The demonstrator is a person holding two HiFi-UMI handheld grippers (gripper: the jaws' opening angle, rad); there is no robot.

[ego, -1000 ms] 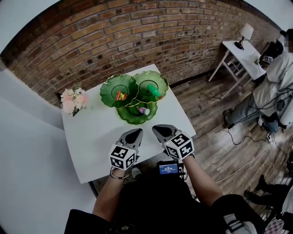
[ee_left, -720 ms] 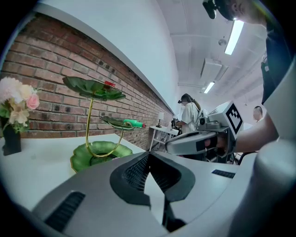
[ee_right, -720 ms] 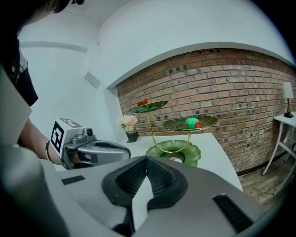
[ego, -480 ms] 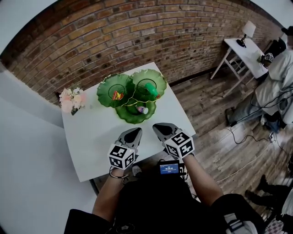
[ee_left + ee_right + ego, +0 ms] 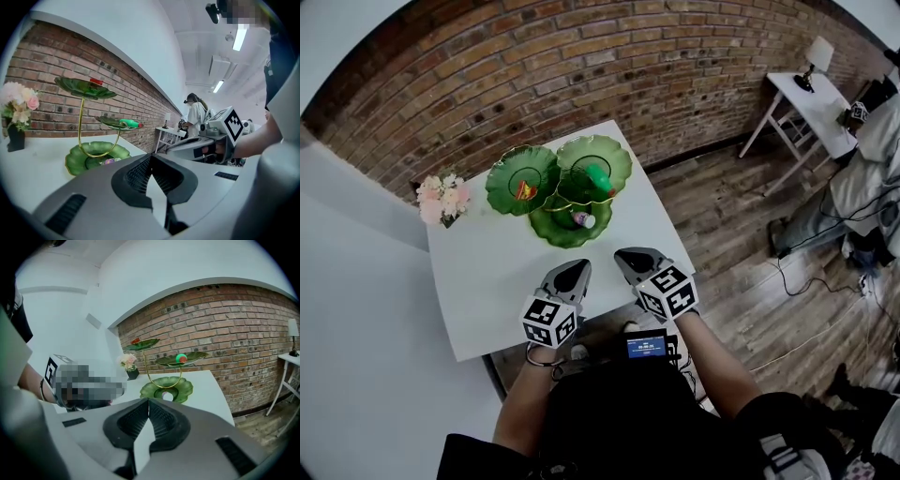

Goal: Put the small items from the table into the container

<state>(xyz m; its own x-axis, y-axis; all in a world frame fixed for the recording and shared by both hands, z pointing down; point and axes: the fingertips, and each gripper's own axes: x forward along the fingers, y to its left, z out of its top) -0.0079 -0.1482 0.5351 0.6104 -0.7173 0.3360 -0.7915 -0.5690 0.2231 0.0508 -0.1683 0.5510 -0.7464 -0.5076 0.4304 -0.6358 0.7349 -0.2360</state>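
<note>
The left claw (image 5: 578, 269) and right claw (image 5: 623, 256) hang closed and empty over the white bench (image 5: 492, 277). The small items lie in the green leaf-shaped tiered dish (image 5: 546, 225), so the job looks finished; next, just back away.

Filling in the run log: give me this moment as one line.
left claw: shut, empty | right claw: shut, empty | leaf dishes: small items inside

Three green dishes: left dish (image 5: 501, 176), right dish (image 5: 618, 156), low dish (image 5: 547, 226). Three small items, one per dish: red item (image 5: 525, 189), green bottle (image 5: 600, 178), pale item (image 5: 580, 220). One tabletop (image 5: 502, 281), one bunch of flowers (image 5: 441, 195). Two grippers: left gripper (image 5: 576, 268), right gripper (image 5: 630, 256). One side table (image 5: 802, 108), one lamp (image 5: 816, 58).
</note>
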